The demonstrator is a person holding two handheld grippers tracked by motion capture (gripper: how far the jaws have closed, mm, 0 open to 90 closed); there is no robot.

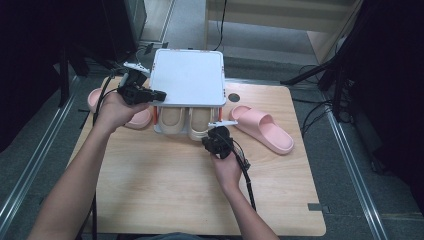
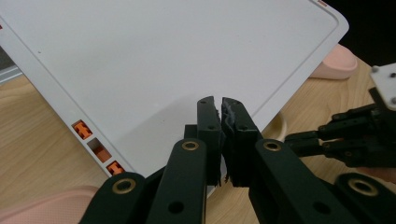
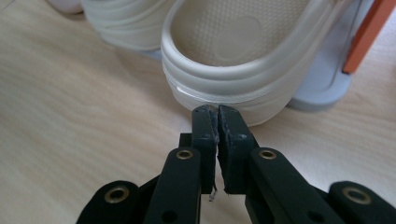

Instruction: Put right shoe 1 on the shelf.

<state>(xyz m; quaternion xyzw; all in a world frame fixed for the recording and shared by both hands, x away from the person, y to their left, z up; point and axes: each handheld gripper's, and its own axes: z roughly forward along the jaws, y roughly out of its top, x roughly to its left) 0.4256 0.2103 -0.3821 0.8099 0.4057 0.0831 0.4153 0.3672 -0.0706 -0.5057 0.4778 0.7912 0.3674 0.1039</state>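
High view: wooden bench carries a small white shoe rack with a flat top shelf and orange posts. Two beige slippers sit side by side on its lower level, heels poking out toward the person. One pink slipper lies on the bench to the right of the rack, a second pink slipper to its left, partly behind the left hand. Left tongs rest at the left front edge of the top shelf. Right tongs sit low, just in front of the right-hand beige slipper's heel

Left gripper view: black jaws pressed together, clenched on nothing, tips lying over the white shelf top near its rim. Orange post ends show in slots along the shelf edge. The other tongs appear at far right over the bench, a pink slipper beyond the shelf corner

Right gripper view: jaws clenched, nothing between them, tips right at the rounded heel of the near beige slipper; touching or a hair short, cannot tell. The second beige slipper sits just left of it, an orange post at right
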